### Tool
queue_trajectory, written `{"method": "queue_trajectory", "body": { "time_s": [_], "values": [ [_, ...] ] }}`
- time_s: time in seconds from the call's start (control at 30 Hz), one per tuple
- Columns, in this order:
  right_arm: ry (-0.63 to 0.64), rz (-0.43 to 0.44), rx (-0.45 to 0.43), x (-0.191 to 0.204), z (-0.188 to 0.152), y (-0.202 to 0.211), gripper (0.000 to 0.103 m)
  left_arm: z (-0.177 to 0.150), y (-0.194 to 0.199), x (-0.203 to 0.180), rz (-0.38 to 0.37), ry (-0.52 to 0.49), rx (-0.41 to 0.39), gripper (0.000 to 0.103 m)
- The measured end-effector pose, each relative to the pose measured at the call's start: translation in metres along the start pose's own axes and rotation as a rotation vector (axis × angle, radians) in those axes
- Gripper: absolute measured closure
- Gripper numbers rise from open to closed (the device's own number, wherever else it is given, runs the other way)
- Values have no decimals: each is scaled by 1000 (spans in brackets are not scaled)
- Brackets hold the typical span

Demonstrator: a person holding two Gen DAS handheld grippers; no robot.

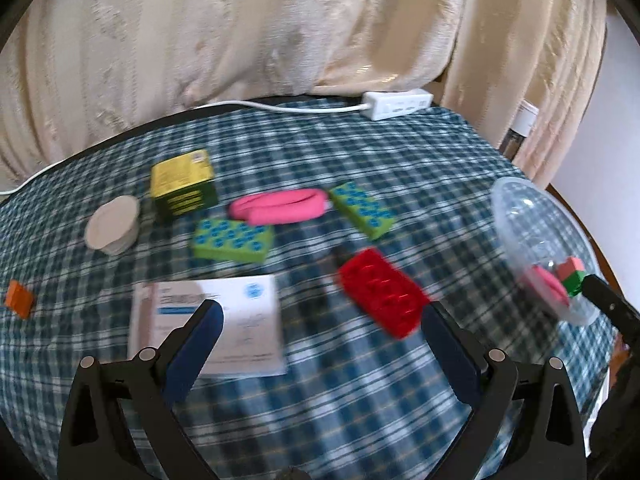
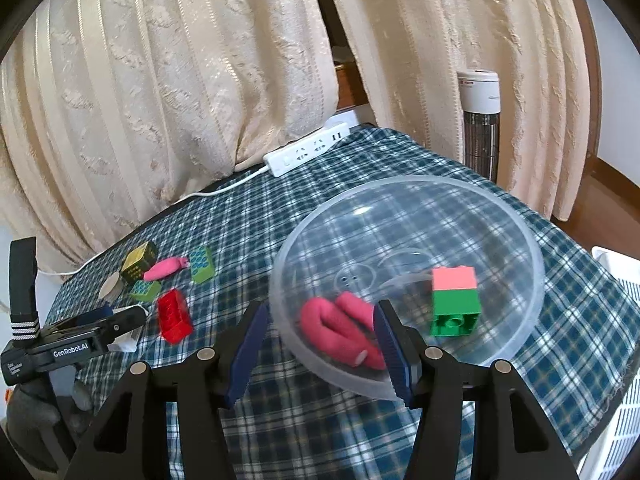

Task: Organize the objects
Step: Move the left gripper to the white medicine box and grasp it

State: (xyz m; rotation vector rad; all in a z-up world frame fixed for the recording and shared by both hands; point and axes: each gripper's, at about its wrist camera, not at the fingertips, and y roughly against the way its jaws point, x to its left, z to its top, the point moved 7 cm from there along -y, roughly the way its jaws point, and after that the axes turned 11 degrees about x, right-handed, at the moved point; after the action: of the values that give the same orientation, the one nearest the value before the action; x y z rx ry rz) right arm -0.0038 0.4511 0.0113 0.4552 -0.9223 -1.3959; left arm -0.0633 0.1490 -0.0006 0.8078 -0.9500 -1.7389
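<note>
The left gripper (image 1: 320, 328) is held spread wide and empty, with the red brick (image 1: 382, 292) just ahead between its fingertips; it should be centred squarely before closing.

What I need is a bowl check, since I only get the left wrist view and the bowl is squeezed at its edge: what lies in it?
Observer: The clear bowl holds two things: a pink roll and a block, one half pink, the other green.
Operator: Is the right gripper holding either?
Observer: No. The right gripper is open, with one finger outside the bowl's near rim and the other over the inside, beside the roll.
Operator: Anything past the table on the right?
Observer: A white perforated container shows beside the table's edge there.
</note>
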Motion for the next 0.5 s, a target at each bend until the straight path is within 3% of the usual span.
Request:
{"method": "queue_trajectory", "body": {
  "time_s": [0.27,0.5],
  "values": [
    [33,9,25,23,-5,-7,44,-15,8,50,64,-3,9,3],
    [57,11,47,41,-9,-13,44,-25,5,61,91,-135,27,3]
  ]
}}
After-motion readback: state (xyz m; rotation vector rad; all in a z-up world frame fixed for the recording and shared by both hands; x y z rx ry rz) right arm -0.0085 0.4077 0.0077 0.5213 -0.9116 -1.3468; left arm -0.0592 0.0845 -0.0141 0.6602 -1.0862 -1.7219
